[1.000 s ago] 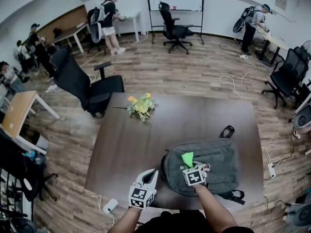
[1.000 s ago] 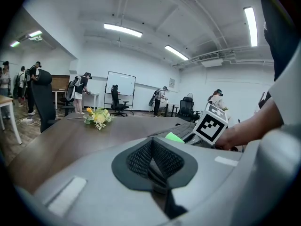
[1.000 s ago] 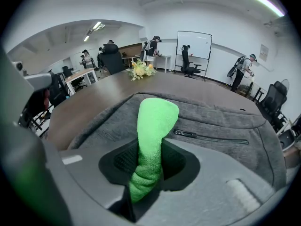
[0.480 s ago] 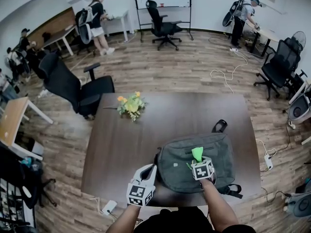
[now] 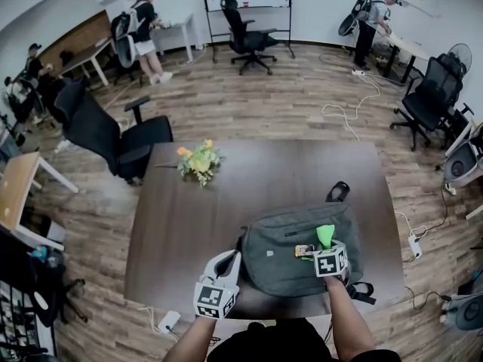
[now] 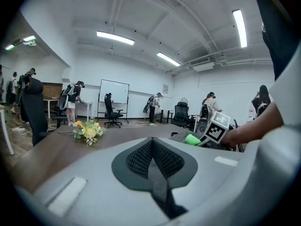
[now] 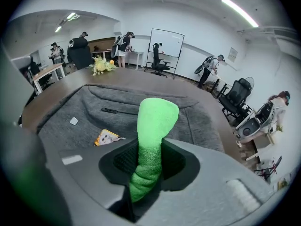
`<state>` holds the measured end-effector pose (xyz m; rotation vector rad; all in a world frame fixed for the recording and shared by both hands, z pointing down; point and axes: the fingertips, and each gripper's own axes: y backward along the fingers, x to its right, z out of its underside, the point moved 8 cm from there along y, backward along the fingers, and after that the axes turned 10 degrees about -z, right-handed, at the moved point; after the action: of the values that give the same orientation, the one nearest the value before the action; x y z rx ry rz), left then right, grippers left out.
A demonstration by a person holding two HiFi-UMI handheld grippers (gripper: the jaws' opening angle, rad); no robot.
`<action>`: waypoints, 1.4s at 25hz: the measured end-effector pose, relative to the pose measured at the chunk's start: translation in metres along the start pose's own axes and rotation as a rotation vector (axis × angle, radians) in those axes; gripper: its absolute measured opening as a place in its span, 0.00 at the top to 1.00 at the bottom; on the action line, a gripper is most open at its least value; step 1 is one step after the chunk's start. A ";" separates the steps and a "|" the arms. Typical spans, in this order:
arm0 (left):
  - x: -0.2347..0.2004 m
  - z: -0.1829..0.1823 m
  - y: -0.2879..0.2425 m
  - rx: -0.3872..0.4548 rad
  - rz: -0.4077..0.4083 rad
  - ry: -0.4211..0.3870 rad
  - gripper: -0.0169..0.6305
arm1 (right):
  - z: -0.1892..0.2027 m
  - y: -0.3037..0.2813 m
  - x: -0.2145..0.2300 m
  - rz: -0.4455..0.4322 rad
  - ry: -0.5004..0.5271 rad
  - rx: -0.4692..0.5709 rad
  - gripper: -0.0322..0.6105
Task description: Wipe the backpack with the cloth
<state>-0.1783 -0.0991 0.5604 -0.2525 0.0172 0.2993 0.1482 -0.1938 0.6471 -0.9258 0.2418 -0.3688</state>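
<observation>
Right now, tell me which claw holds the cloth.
The right claw, clamped on the green cloth over the backpack; the left claw is shut and empty.

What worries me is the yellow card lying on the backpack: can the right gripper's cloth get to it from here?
Probably yes. The right gripper, shut on the green cloth, is over the backpack, and the yellow card lies close to its left with only bare fabric between.

Green cloth [image 7: 153, 140] stands upright above the flat grey backpack [image 5: 290, 251].
</observation>
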 end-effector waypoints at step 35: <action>0.006 0.016 0.026 -0.012 0.063 -0.021 0.94 | -0.011 0.043 -0.135 -0.351 -0.010 0.152 0.78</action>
<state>-0.1804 -0.0696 0.5696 -0.2607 0.0030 0.3647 0.0297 -0.1228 0.6115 -0.8186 0.0388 -0.6969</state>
